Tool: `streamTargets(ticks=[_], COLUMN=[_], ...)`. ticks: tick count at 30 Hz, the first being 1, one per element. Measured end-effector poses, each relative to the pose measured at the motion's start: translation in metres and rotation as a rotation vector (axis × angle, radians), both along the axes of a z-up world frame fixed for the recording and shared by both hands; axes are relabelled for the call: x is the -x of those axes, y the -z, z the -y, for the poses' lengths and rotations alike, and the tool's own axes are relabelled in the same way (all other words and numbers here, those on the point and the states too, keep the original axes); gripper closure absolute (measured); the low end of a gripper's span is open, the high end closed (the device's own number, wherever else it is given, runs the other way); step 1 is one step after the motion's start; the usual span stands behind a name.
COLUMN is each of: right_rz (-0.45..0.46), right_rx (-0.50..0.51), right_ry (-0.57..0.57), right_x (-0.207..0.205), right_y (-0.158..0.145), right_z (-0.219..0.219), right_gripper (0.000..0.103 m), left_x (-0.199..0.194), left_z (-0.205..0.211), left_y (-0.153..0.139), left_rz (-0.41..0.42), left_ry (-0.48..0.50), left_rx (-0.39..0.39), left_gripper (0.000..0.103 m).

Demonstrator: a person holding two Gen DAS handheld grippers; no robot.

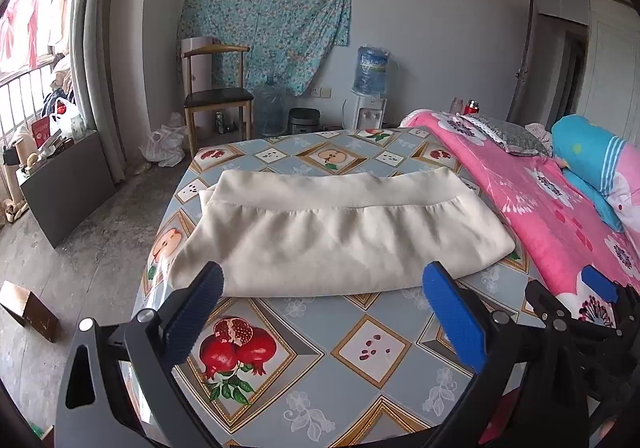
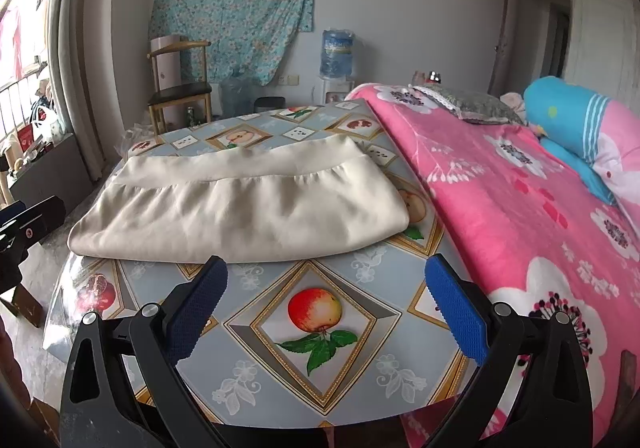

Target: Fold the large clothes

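Observation:
A cream garment (image 1: 340, 232) lies folded into a wide rectangle on the table (image 1: 320, 368), its waistband along the far edge. It also shows in the right wrist view (image 2: 240, 204). My left gripper (image 1: 322, 280) is open and empty, hovering just short of the garment's near edge. My right gripper (image 2: 326, 272) is open and empty, also just short of the near edge, toward the garment's right half. The right gripper shows at the right edge of the left wrist view (image 1: 592, 308).
The table has a fruit-patterned cloth (image 2: 316, 328). A bed with a pink floral blanket (image 2: 520, 208) adjoins the table's right side, with a blue pillow (image 2: 568, 116). A wooden chair (image 1: 218, 96) and a water dispenser (image 1: 370, 96) stand at the back wall.

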State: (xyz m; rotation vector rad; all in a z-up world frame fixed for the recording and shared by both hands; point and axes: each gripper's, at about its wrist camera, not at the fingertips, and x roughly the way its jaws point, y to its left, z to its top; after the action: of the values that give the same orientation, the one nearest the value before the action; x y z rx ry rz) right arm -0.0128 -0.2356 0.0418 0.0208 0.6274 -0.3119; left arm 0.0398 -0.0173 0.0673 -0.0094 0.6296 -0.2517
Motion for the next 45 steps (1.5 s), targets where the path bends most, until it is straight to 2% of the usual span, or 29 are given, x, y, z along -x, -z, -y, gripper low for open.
streamTargets(ticks=[3,6,9,17,20,23,27,33,45], right_rz=[0.002,-0.001,-0.006,-0.069,-0.109,-0.158,-0.195,-0.226,-0.228], right_rx=[0.022,0.022,0.024,-0.015,-0.046,-0.081,-0.124,-0.146,-0.136], right_ry=[0.005,0.004,0.005,-0.042,-0.053,-0.063,-0.067,-0.062,-0.050], right_x=[0.000,0.000,0.000,-0.002,-0.005,-0.009,-0.012,-0.017,-0.024], right_y=[0.000,0.001,0.001,0.015,0.022,0.030,0.036,0.040,0.038], right_z=[-0.002,-0.002,-0.003,0.001,0.001,0.001,0.002,0.004,0.009], right_gripper=[0.007,0.007,0.007,0.007,0.007,0.007,0.007,0.007,0.007], left_x=[0.001,0.001,-0.002,-0.015,-0.019,-0.025,-0.026,-0.026,-0.031], left_z=[0.004,0.012,0.018,0.011,0.010,0.014,0.019,0.025,0.041], left_y=[0.001,0.004,0.010,0.033,0.044,0.055,0.060,0.063,0.067], left_rz=[0.013,0.026,0.020,-0.132,-0.195,-0.258,-0.278,-0.288,-0.331], left_ry=[-0.025,-0.070,-0.088,-0.144,-0.168,-0.173,-0.165,-0.154,-0.144], left_rx=[-0.034,-0.112,-0.152,-0.069,-0.080,-0.150,-0.203,-0.211,-0.227], left_gripper=[0.005,0.005,0.005,0.005,0.005,0.005,0.005,0.005,0.005])
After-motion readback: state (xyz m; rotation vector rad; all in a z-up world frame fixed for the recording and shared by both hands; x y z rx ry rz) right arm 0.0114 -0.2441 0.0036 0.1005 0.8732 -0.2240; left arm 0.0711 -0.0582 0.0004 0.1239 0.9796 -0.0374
